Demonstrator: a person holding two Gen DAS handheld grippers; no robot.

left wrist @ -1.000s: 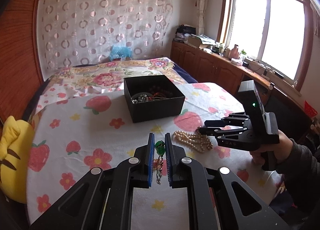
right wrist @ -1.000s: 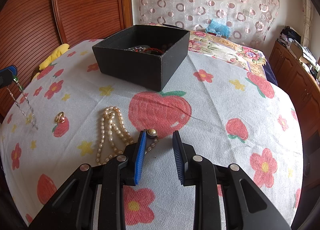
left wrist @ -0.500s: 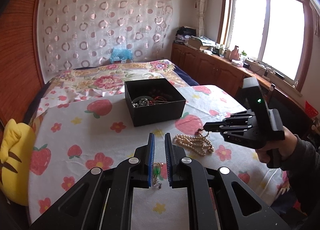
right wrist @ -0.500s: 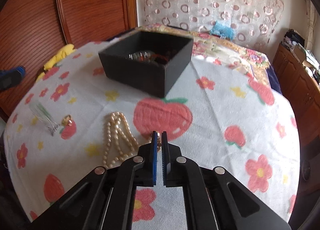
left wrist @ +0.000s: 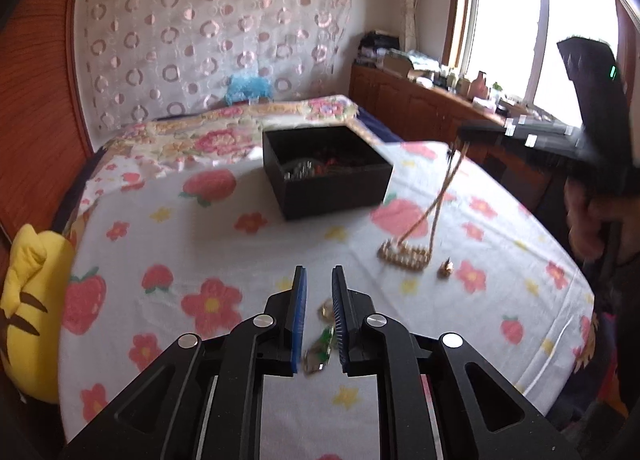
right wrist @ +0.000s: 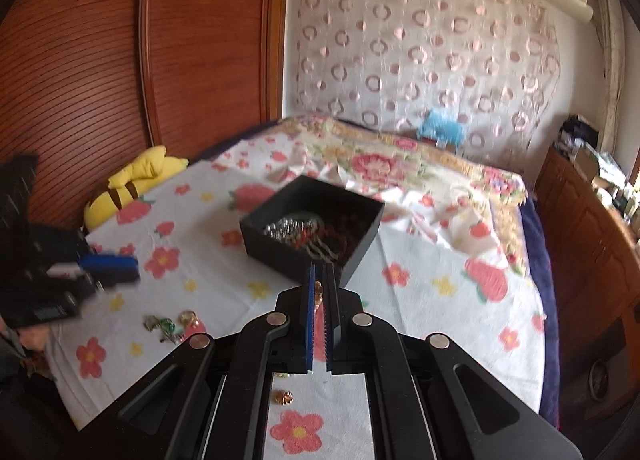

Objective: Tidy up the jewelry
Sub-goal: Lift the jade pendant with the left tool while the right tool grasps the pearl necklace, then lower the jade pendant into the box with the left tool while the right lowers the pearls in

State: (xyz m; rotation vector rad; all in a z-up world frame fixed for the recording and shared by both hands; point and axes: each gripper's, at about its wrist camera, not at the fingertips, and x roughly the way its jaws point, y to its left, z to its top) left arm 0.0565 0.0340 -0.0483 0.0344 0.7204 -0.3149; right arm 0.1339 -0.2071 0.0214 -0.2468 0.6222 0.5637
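A black jewelry box with several pieces inside sits on the strawberry-print cloth; it also shows in the right wrist view. My right gripper is shut on the pearl necklace, which hangs from its tips in the left wrist view, its lower end bunched on the cloth. My left gripper is open just above the cloth, and the green pendant necklace lies loose between its fingers. A small gold earring lies beside the pearls.
A yellow plush toy lies at the bed's left edge. A wooden wardrobe stands behind it. A low cabinet runs under the window at right. A small gold piece lies under my right gripper.
My right gripper closed on the pearl necklace and lifted it high toward the box. My left gripper opened and the green pendant necklace dropped onto the cloth.
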